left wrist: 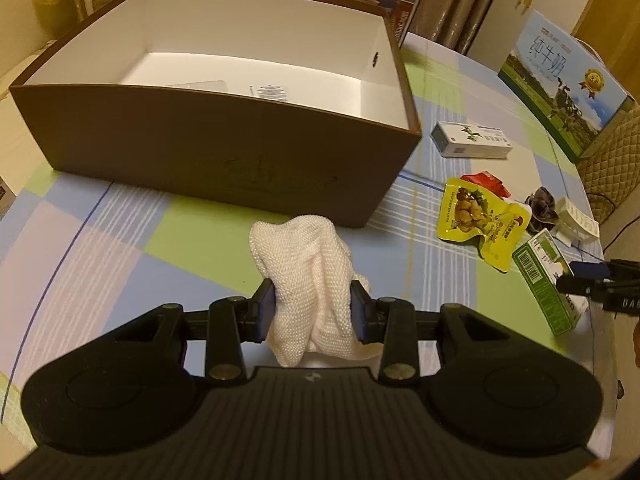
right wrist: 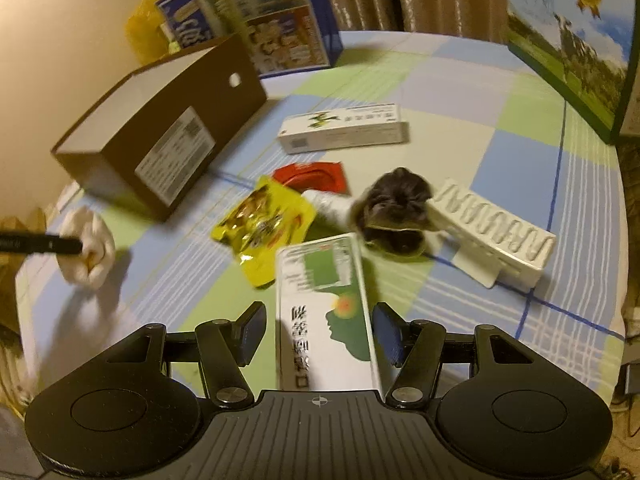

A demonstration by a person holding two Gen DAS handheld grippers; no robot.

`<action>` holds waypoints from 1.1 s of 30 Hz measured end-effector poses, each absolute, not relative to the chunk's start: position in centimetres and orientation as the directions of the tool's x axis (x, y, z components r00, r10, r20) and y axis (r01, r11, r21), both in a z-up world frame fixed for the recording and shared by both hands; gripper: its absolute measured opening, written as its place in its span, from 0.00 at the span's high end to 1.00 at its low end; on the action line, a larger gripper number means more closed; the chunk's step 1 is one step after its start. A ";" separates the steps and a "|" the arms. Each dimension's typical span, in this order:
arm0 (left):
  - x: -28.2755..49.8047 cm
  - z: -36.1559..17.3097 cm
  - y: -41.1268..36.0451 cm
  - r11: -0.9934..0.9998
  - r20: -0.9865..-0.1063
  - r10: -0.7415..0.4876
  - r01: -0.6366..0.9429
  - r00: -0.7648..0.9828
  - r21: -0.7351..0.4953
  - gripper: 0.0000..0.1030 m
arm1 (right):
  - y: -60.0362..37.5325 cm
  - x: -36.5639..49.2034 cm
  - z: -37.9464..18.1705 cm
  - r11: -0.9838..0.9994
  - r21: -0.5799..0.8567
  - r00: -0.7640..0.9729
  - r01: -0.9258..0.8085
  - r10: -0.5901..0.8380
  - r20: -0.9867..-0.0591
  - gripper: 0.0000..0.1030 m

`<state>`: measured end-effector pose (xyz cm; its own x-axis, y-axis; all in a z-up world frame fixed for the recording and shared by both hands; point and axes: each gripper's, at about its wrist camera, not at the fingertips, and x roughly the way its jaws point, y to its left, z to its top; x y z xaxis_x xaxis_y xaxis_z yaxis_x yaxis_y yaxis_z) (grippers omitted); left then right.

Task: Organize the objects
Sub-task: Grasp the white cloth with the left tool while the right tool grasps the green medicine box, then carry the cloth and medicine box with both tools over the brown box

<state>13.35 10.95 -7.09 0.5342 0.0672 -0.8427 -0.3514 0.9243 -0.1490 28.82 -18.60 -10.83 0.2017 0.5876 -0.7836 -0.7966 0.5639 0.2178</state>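
White knitted cloth (left wrist: 310,280) clamped in left gripper (left wrist: 313,312), above checked tablecloth (left wrist: 120,248) before open brown cardboard box (left wrist: 216,148). Right gripper (right wrist: 320,336) spread wide around green-and-white carton (right wrist: 326,312), pads not touching.

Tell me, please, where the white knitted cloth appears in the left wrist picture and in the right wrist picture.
Left wrist view: the white knitted cloth is at bottom centre, pinched in the left gripper, in front of the brown box.
Right wrist view: the cloth is at the far left edge, held by the left gripper's dark finger, below the brown box.
Shared landmark: the yellow snack packet.
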 end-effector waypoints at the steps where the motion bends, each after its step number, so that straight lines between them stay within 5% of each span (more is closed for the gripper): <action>1: 13.3 -7.1 11.0 0.925 -0.843 0.068 -0.350 0.534 -0.147 0.68 | -18.1 28.4 -10.9 0.566 0.186 0.221 -0.803 0.573 -0.789 0.45; 15: 11.2 -6.6 13.2 0.915 -0.838 0.072 -0.371 0.540 -0.160 0.68 | -14.8 26.1 -12.4 0.651 -0.018 0.361 -0.759 0.398 -0.843 0.49; 33: 10.1 -1.5 19.9 0.927 -0.783 0.073 -0.331 0.618 -0.175 0.68 | -11.5 19.8 -4.7 0.698 0.159 0.348 -0.698 0.524 -0.777 0.50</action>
<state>10.08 19.86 -1.52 0.6175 0.0726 -0.7832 -0.3306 0.9274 -0.1747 19.81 -11.53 -4.71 0.3480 0.5243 -0.7772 -0.6979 0.6984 0.1587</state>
